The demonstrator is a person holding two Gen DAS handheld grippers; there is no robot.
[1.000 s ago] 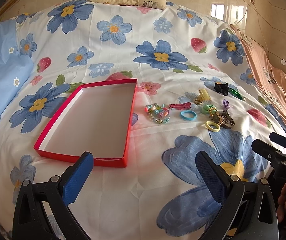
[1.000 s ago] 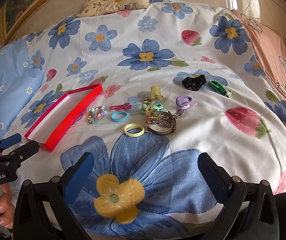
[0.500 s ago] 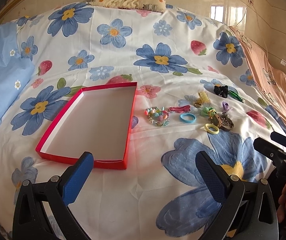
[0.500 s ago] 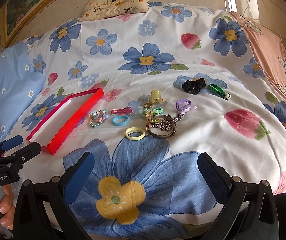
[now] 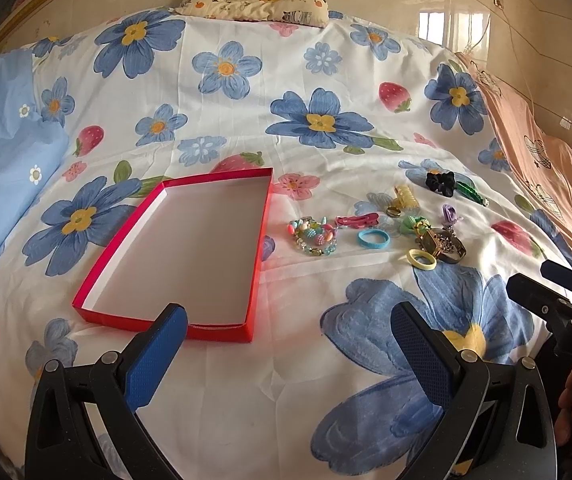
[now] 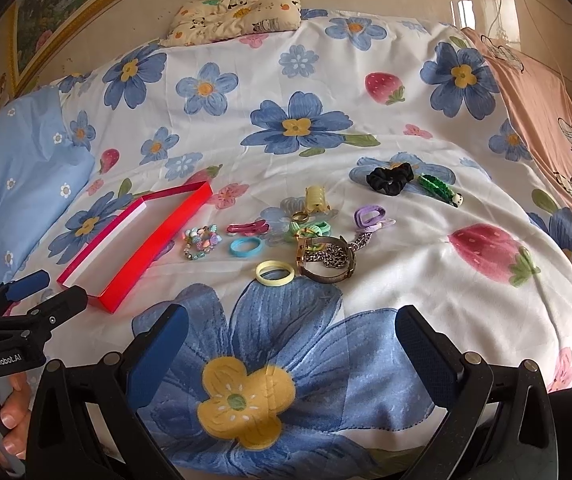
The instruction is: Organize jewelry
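The floral bedsheet spread wide and bare toward the panda pillow, with open cloth between the jewellery and both grippers. The shallow red box lay empty at the left, its near edge just beyond the left gripper, whose jaws stood wide apart, holding nothing. The right gripper likewise gaped, empty. The beaded bracelet, blue ring, yellow ring and watch clustered right of the box. "GenRobot.AI" showed on the left gripper's body.

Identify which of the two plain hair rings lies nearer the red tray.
The blue ring; it lies closer to the red tray than the yellow ring, which sits beside the watch.
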